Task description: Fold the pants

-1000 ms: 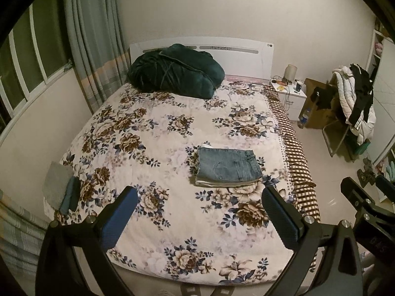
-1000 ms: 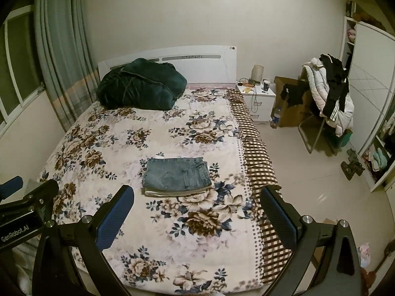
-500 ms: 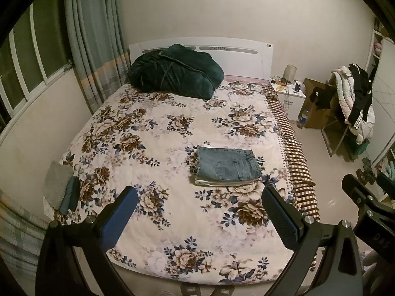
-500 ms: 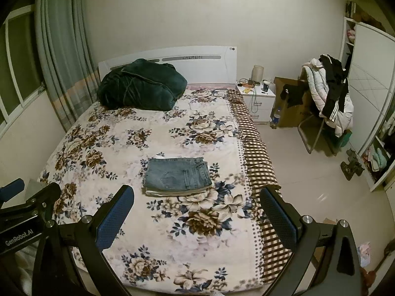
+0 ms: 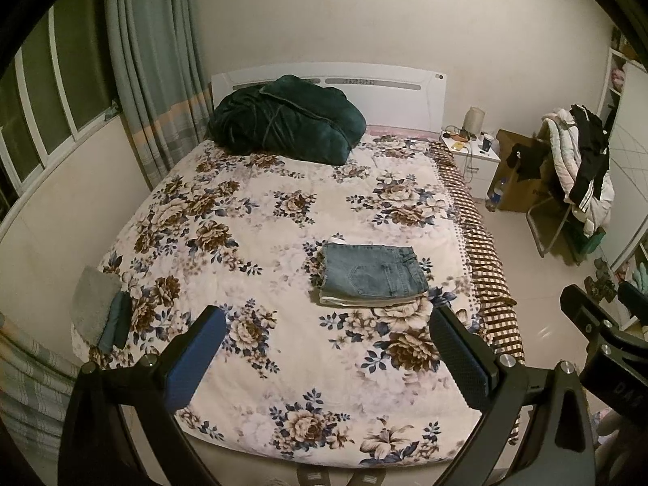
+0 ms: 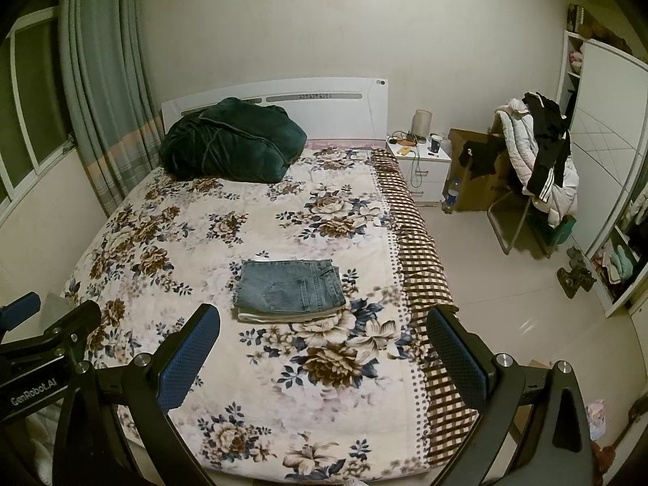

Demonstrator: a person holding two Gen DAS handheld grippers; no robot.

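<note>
A pair of blue jeans (image 5: 370, 273) lies folded into a neat rectangle on the floral bedspread (image 5: 251, 251), right of the bed's middle; it also shows in the right wrist view (image 6: 289, 287). A pale garment edge shows under it. My left gripper (image 5: 324, 358) is open and empty, held back above the foot of the bed, well short of the jeans. My right gripper (image 6: 324, 358) is open and empty too, at the same distance. Each gripper's body shows at the edge of the other's view.
A dark green blanket bundle (image 5: 283, 119) sits at the headboard. Folded grey and teal cloths (image 5: 101, 314) lie at the bed's left edge. A white nightstand (image 6: 419, 162), a cardboard box and a chair piled with clothes (image 6: 538, 154) stand to the right on the tiled floor.
Both grippers have drifted very slightly; the view is almost the same. The jeans have not moved.
</note>
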